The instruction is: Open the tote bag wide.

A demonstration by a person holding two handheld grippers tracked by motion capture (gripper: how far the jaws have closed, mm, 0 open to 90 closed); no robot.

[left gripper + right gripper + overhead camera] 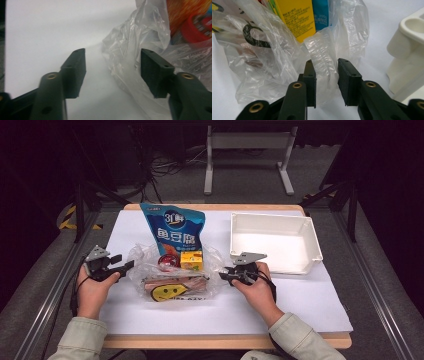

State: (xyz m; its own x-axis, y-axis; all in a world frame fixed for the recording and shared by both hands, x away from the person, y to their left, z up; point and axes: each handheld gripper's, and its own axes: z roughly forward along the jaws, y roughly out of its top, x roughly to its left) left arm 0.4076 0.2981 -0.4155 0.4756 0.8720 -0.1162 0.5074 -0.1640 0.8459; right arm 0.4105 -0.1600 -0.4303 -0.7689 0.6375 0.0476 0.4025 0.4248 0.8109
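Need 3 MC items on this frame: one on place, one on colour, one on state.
1. Where is the white bin relative to the plastic bag in the high view?
A. left of it
B. right of it
C. on top of it

2. What colour is the small box in the bag?
A. yellow
B. green
C. black

3. How does the left claw stand?
A. clamped on the box
C. inside the bin
B. open, bag edge between the jaws, pads not pressing

Answers: 1 B, the bin sits at the table's right side; 2 A, the box face is yellow; 3 B, the left gripper view shows a wide gap with bag film beside one pad.
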